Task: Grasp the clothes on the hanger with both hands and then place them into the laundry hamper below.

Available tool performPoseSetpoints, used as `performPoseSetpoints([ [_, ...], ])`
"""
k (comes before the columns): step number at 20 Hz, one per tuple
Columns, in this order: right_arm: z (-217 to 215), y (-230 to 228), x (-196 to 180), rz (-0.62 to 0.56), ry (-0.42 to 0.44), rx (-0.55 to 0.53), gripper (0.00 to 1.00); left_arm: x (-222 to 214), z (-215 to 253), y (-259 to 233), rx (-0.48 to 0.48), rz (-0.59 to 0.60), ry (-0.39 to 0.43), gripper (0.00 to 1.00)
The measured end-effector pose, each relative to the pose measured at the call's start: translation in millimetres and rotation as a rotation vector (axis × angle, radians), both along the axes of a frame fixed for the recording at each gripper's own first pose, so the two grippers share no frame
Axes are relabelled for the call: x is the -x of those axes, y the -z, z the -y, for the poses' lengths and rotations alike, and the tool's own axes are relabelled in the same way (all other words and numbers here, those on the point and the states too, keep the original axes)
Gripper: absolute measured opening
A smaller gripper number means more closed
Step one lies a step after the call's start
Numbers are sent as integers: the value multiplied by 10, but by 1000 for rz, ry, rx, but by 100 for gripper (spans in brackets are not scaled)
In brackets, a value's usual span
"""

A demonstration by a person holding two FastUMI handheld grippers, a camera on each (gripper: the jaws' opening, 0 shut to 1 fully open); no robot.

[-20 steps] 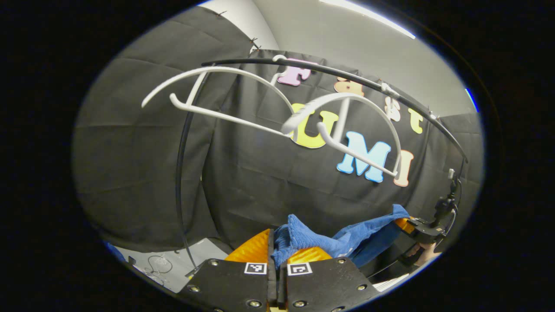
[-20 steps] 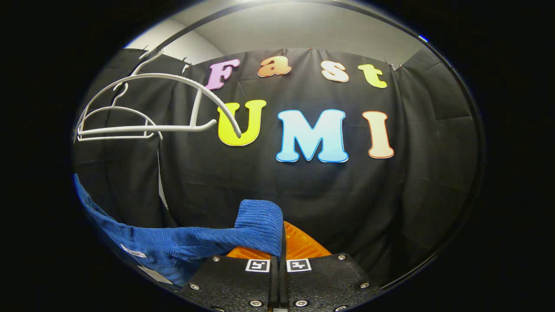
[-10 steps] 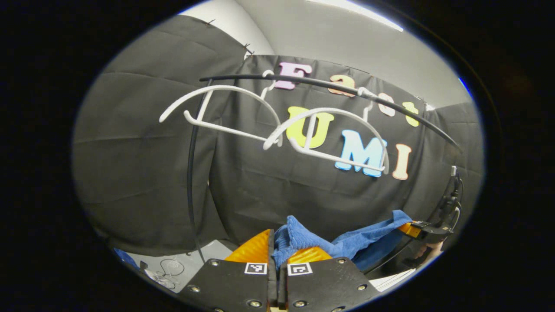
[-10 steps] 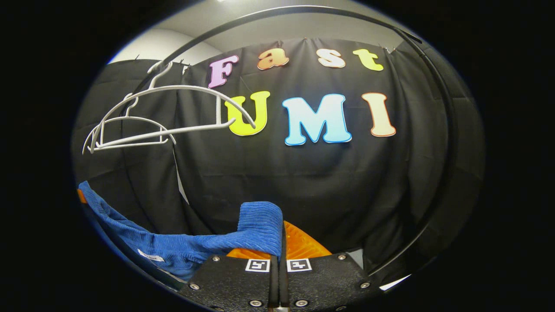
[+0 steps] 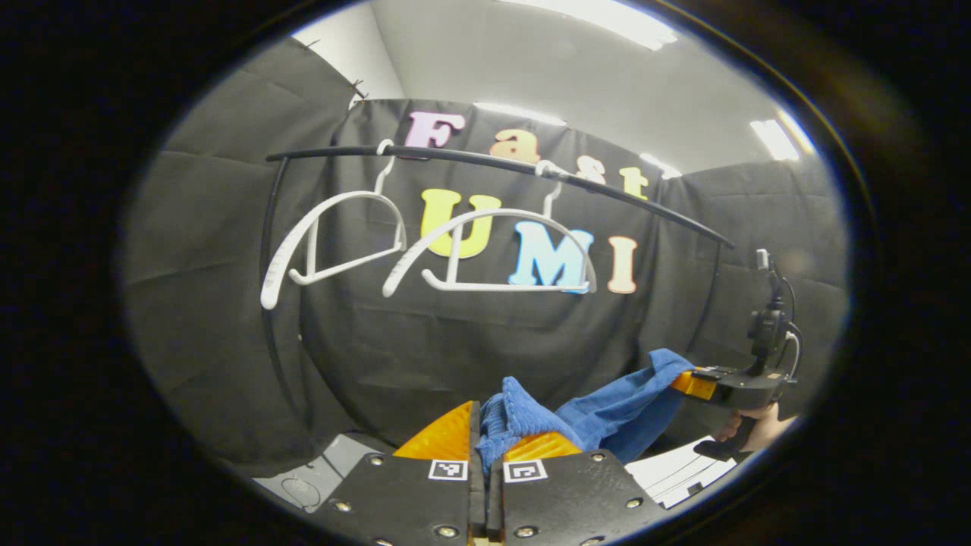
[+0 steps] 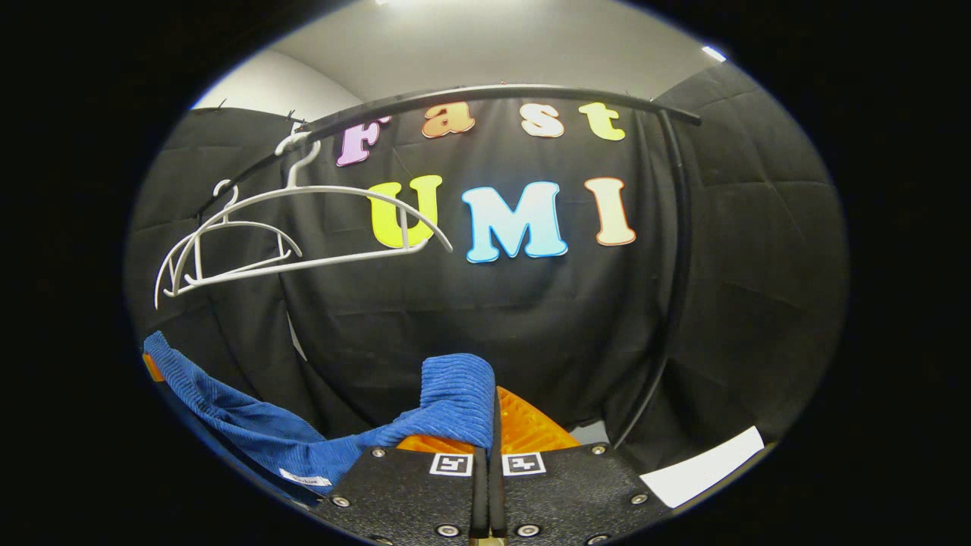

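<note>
**Blue ribbed cloth stretched between two grippers below bare hangers**

Blue, ribbed and soft, the knitted garment [image 5: 607, 406] hangs off the hangers, slung between the two grippers with its long axis running from one to the other. In the left gripper view, the left gripper [image 5: 485, 444] is clenched on a bunched end of it at 6 o'clock, and the cloth runs toward 3 o'clock to the right gripper [image 5: 694, 381], held by a hand [image 5: 758, 428]. In the right gripper view, the right gripper [image 6: 489, 425] pinches a folded end at 6 o'clock, and the garment sags away toward 9 o'clock, a small white label [image 6: 303, 478] showing on its lower edge. Two bare white plastic hangers [image 5: 485, 246] hang on the black curved metal rail [image 5: 493, 161] at 12 o'clock, well above the cloth.
</note>
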State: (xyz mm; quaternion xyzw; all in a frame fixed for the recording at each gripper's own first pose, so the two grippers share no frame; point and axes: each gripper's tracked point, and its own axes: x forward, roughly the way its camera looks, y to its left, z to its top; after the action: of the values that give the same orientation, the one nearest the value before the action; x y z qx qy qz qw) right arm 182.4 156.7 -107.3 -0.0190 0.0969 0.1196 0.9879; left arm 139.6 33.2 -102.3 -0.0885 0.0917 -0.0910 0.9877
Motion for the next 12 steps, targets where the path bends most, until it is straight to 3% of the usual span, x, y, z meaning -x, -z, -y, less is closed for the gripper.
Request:
performPoseSetpoints([
  [6,-32,-129,703,8,89,-20,0,229,75,-240,86,34,150,2],
  [9,-63,-189,901,7,87,-32,0,238,97,-340,95,39,159,3],
  [12,-94,-109,1014,-12,63,-62,0,360,120,-314,46,21,133,2],
])
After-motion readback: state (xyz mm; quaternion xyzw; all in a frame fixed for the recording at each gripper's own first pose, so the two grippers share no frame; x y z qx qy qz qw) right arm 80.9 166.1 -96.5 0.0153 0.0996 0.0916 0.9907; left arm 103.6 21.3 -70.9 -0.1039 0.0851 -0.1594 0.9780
